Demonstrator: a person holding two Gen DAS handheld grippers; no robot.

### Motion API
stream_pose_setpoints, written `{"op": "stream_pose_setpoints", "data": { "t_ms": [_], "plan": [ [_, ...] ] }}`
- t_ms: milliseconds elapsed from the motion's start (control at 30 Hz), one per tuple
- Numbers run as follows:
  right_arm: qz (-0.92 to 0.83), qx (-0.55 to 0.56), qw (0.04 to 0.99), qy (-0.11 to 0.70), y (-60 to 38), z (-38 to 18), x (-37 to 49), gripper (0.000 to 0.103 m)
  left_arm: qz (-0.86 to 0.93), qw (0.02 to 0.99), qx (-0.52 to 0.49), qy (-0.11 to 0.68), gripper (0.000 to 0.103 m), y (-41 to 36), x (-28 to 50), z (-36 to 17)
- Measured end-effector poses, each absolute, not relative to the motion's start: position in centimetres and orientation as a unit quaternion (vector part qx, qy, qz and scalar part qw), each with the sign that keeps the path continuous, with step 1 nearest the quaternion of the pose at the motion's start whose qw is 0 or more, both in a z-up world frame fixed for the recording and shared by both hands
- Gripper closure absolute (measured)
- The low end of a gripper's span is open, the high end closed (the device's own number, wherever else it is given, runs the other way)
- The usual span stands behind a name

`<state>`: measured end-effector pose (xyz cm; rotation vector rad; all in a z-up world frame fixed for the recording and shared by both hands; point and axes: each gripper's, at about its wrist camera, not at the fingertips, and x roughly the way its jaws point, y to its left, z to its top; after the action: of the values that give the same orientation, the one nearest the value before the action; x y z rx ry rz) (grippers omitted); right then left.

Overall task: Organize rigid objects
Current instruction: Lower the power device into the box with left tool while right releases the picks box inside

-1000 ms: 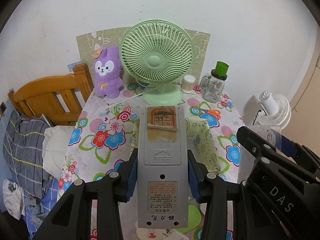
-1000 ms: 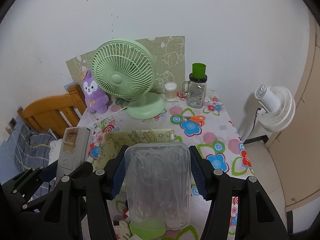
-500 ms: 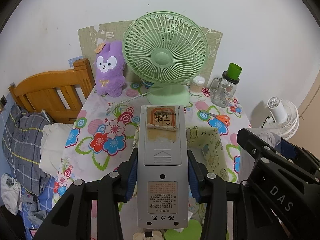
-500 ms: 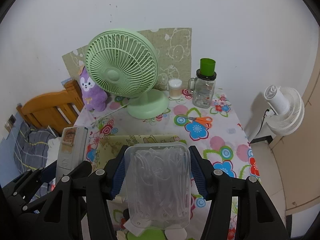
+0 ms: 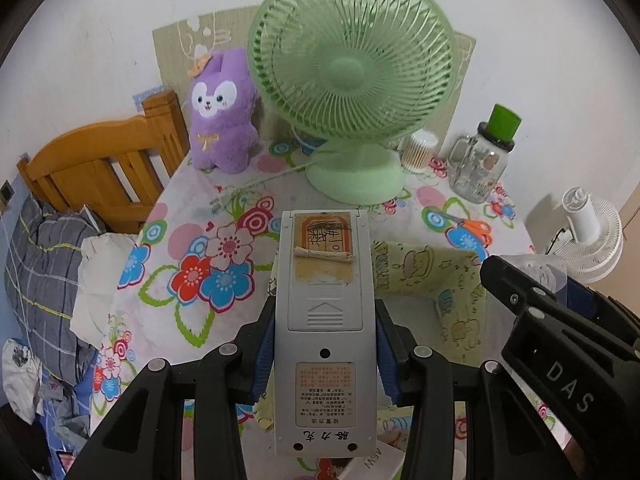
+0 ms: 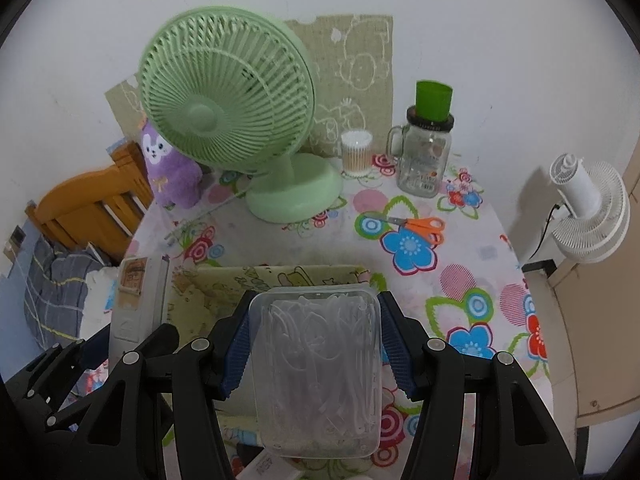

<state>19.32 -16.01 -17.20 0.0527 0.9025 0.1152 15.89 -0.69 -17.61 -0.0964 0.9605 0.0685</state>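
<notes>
Carrying two rigid items over the counter (image 6: 472, 240), both sets of jaws clenched.
I had the left gripper (image 5: 325, 354) clamped on a flat grey remote (image 5: 325, 332) and the right gripper (image 6: 314, 354) on a clear, rounded plastic box (image 6: 316, 372); setting them down flat on the yellow patterned mat (image 5: 432, 272), near the green fan (image 6: 224, 116), seemed wisest, since smooth plastic slips.

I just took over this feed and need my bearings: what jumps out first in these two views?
The big green desk fan at the back of the flowered table, with a purple plush rabbit on its left in the picture. Up close, the left hand-held gripper clamps a grey remote control, back side up, and the right hand-held gripper clamps a clear plastic box of white pieces.
</notes>
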Motion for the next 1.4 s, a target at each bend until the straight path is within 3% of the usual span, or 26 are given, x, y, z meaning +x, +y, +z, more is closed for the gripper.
{"op": "stream_pose_setpoints", "data": {
  "t_ms": [533, 1033, 1200, 1400],
  "plan": [
    [0.04, 0.038, 0.886, 0.46, -15.7, -21.4, 22.3, 0.041, 0.024, 0.862, -0.04, 0.505, 0.058, -0.5, 18.3, -22.7],
    [0.038, 0.02, 0.876, 0.481, -14.4, -23.7, 23.4, 0.04, 0.027, 0.852, -0.011, 0.523, 0.057, -1.5, 19.4, -24.3],
    [0.036, 0.002, 0.878, 0.477, -13.7, -23.8, 23.5, 0.038, 0.017, 0.85, -0.011, 0.527, 0.041, -1.8, 19.8, -24.2],
    [0.048, 0.003, 0.874, 0.484, -13.5, -23.7, 23.3, 0.026, 0.006, 0.852, -0.009, 0.523, 0.025, -2.3, 19.3, -23.5]
  ]
}}
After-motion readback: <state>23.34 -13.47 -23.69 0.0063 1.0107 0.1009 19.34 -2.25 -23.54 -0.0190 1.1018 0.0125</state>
